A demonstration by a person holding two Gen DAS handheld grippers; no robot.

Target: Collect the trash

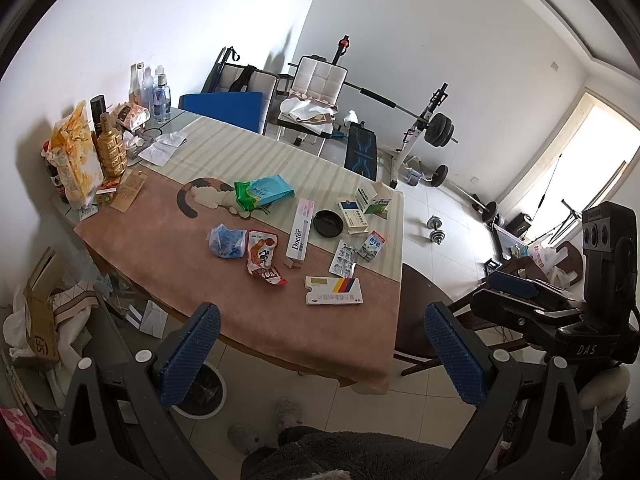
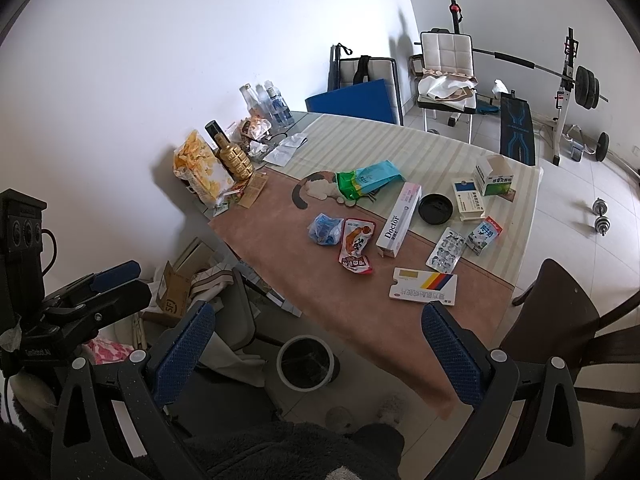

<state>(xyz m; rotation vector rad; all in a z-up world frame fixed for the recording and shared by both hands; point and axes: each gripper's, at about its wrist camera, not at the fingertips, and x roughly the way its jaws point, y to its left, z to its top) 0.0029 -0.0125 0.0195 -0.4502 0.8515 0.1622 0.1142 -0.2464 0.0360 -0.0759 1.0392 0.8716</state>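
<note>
Trash lies scattered on the table (image 1: 168, 240) (image 2: 280, 256): a red snack wrapper (image 1: 262, 257) (image 2: 356, 245), a blue crumpled wrapper (image 1: 227, 241) (image 2: 326, 229), a white Doctor box (image 1: 299, 237) (image 2: 399, 220), a striped pill box (image 1: 334, 291) (image 2: 423, 285), a blister pack (image 1: 343, 262) (image 2: 446, 255), a black lid (image 1: 329, 223) (image 2: 435, 208) and a green-blue bag (image 1: 262, 193) (image 2: 366, 181). A white-rimmed bin (image 2: 306, 362) (image 1: 200, 392) stands on the floor by the table. My left gripper (image 1: 320, 354) and right gripper (image 2: 318, 354) are both open and empty, held above the table's near edge.
Bottles and snack bags (image 1: 80, 152) (image 2: 216, 160) crowd the table's far left. A dark wooden chair (image 2: 580, 320) (image 1: 424, 312) stands at the right. Cardboard and cloth (image 1: 40, 320) litter the floor at left. Weight equipment (image 1: 436, 128) stands behind.
</note>
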